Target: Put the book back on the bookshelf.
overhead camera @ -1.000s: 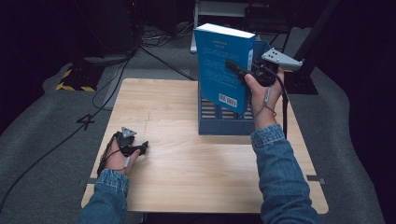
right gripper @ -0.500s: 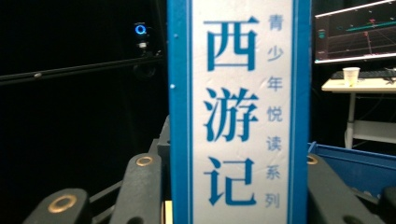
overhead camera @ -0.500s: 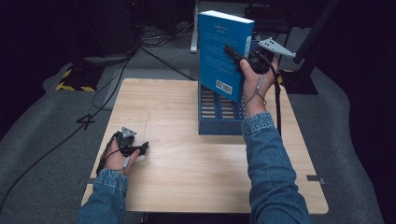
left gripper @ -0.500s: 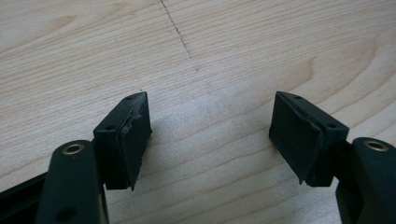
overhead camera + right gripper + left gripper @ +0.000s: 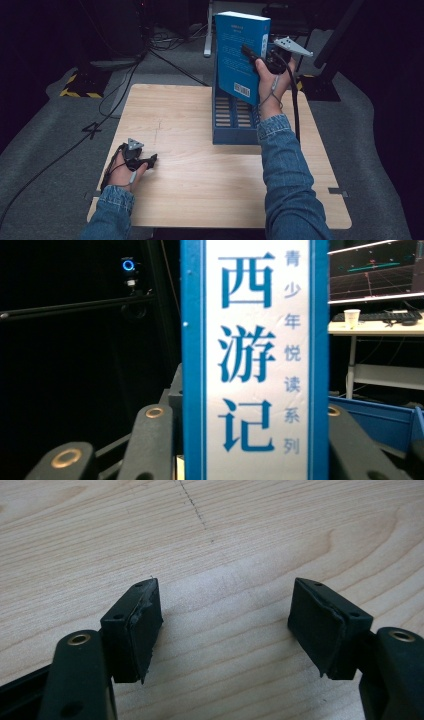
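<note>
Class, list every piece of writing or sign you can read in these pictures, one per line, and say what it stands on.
"西游记": large blue characters down the white spine of the blue book, held in the right claw.
"青少年悦读系列": smaller characters beside them on the same spine.
Back cover text and barcode: too small to read.
Monitor lines: unreadable.

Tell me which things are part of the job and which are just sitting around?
Part of the job:
- blue book, clamped by the right gripper
- blue rack on the table

Just around:
- left gripper, open, resting on the wooden table
- floor cables
- paper cup
</note>
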{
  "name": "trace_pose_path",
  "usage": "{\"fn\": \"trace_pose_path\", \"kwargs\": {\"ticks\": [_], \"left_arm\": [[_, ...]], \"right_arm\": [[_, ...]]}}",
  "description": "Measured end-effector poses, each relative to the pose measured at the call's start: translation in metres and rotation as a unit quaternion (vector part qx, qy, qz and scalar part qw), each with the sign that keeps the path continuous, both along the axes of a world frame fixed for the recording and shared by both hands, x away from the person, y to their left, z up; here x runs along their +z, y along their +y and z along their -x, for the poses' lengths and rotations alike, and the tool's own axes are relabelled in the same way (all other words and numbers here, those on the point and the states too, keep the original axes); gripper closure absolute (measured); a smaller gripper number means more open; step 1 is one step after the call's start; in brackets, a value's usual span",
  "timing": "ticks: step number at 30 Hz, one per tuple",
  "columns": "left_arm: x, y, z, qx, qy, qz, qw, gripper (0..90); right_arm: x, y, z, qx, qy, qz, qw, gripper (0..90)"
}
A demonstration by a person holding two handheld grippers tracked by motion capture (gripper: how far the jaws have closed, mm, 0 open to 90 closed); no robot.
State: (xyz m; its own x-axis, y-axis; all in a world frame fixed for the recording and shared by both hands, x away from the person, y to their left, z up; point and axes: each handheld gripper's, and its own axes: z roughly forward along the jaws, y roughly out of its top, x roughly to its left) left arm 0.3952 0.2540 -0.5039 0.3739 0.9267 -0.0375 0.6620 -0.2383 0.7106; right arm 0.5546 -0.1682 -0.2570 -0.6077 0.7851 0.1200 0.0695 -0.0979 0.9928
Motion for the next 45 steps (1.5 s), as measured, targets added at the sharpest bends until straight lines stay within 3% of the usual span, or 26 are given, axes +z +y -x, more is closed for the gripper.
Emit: {"fn": "trace_pose_path", "kwargs": {"ticks": [3, 8, 13, 16, 23, 32, 39, 45], "left_arm": [[0.000, 0.000, 0.000, -0.001, -0.001, -0.002, 1.0000, 29.6], [0.000, 0.002, 0.000, -0.001, 0.001, 0.009, 1.0000, 29.6], [0.000, 0.003, 0.000, -0.001, 0.002, 0.013, 0.9999, 29.6], [0.000, 0.003, 0.000, -0.001, 0.001, 0.012, 0.9999, 29.6], [0.000, 0.001, 0.000, -0.002, 0.002, 0.002, 1.0000, 29.5], [0.000, 0.000, 0.000, -0.003, 0.001, -0.005, 1.0000, 29.3], [0.000, -0.001, -0.001, -0.002, -0.001, -0.004, 1.0000, 29.3], [0.000, 0.000, -0.001, -0.002, -0.001, -0.003, 1.0000, 29.3]], "right_arm": [[-0.002, 0.004, -0.007, -0.010, 0.004, -0.008, 0.9999, 62.3], [-0.008, 0.019, -0.016, -0.032, 0.004, 0.026, 0.9992, 62.2], [-0.024, 0.026, -0.026, -0.038, 0.024, 0.013, 0.9989, 62.2], [-0.038, 0.035, -0.032, -0.040, 0.040, 0.026, 0.9981, 62.1], [-0.053, 0.046, -0.028, -0.045, 0.037, 0.031, 0.9978, 61.7], [-0.071, 0.075, -0.027, -0.067, 0.045, 0.093, 0.9924, 61.0], [-0.083, 0.085, -0.027, -0.095, 0.049, 0.111, 0.9881, 60.4], [-0.096, 0.097, -0.027, -0.125, 0.064, 0.130, 0.9815, 60.3]]}}
